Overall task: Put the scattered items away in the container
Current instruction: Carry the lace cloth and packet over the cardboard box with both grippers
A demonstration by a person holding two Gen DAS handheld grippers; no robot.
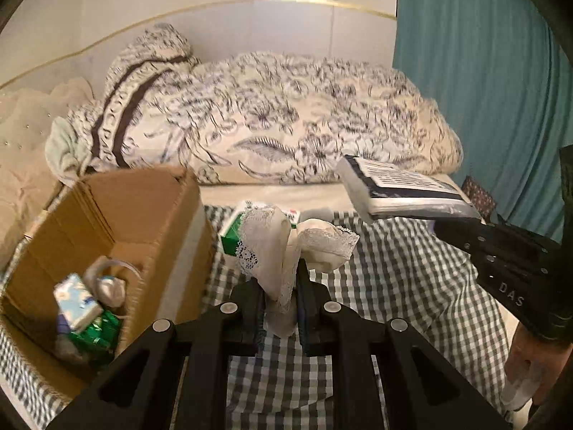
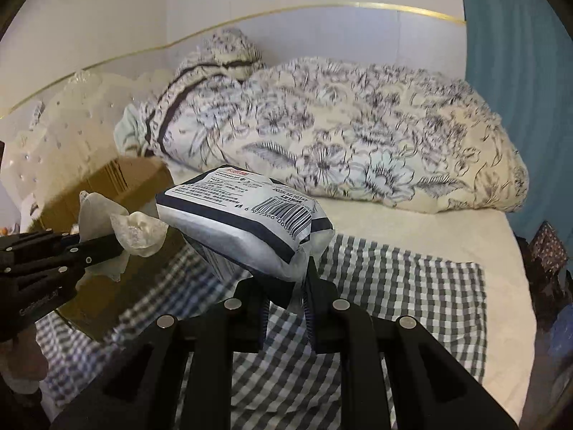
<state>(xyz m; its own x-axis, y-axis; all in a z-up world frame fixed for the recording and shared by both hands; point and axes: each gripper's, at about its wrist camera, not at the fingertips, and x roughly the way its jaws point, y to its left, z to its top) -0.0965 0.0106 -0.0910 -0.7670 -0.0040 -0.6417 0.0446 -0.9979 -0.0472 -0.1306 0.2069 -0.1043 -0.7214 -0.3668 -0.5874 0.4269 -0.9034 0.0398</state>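
My left gripper is shut on a white lace cloth and holds it above the checked cloth, just right of the open cardboard box. The box holds a blue-white tissue pack, green packets and a pale wad. A green-white carton lies behind the lace cloth. My right gripper is shut on a white and navy plastic pack with a barcode, held in the air. That pack also shows in the left wrist view. The lace cloth and box show left in the right wrist view.
A grey-white checked cloth covers the bed's near part. A rolled floral duvet lies along the back. A teal curtain hangs on the right. A tufted headboard stands at the left.
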